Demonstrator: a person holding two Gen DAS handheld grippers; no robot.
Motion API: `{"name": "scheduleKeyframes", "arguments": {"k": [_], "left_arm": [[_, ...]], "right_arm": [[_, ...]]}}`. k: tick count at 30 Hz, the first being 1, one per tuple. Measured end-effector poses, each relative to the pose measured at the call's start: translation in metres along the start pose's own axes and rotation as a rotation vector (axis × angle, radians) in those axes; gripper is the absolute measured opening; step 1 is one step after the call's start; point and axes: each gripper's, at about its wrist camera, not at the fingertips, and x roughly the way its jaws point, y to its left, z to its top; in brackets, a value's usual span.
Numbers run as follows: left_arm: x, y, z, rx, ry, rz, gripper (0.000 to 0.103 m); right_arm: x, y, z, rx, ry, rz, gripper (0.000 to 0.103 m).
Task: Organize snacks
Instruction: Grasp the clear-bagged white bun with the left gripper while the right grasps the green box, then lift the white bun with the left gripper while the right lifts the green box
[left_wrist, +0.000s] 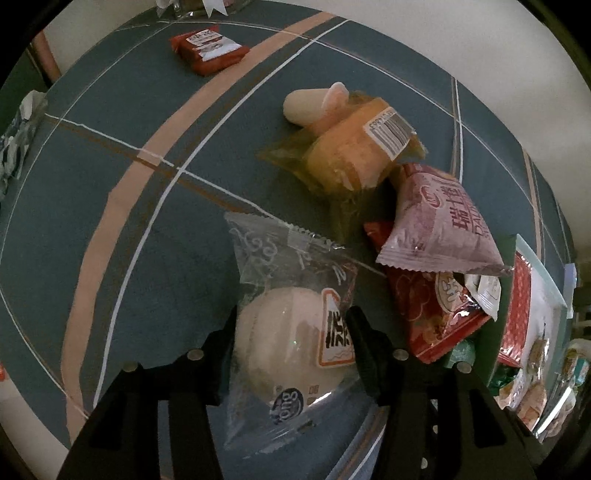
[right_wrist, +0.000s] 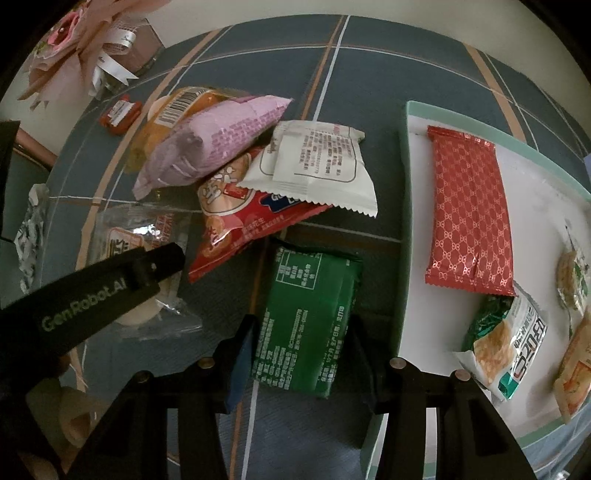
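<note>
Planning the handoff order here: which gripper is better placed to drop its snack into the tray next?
Probably the right gripper: its jaws flank the green packet right beside the tray. The left gripper flanks the clear-wrapped bun farther away.

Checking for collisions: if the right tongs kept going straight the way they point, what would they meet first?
The green snack packet, lying on the tablecloth between the right tongs; their fingers already flank it. Whether the pads touch it is unclear.

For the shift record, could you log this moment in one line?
left gripper: on clear bun pack | right gripper: on green pack
</note>
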Motion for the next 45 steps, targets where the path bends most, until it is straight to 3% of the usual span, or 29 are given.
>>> {"name": "scheduleKeyframes", "arguments": {"k": [9, 11, 18, 34, 45], "left_arm": [[-0.012, -0.005, -0.001, -0.004, -0.021, 0.010, 0.050], [-0.017, -0.006, -0.001, -0.009, -0.033, 0.004, 0.050], [-0.045, -0.006, 0.003, -0.023, -0.098, -0.016, 0.049], [-0.105, 0.007, -0.005, -0.053, -0.229, -0.056, 0.049], [-0.117, 0.003, -0.009, -0.054, -0.265, -0.066, 0.049]], "right_arm": [[0.006, 0.019, -0.003, -0.004, -0.006, -0.021, 0.048], [0.003, 0.017, -0.004, -0.004, -0.007, -0.031, 0.043], [-0.007, 0.010, -0.004, 0.015, -0.004, -0.008, 0.043], [-0.060, -0.002, -0.003, 0.017, -0.070, 0.048, 0.042], [-0.093, -0.017, -0.012, 0.007, -0.105, 0.070, 0.041]]}}
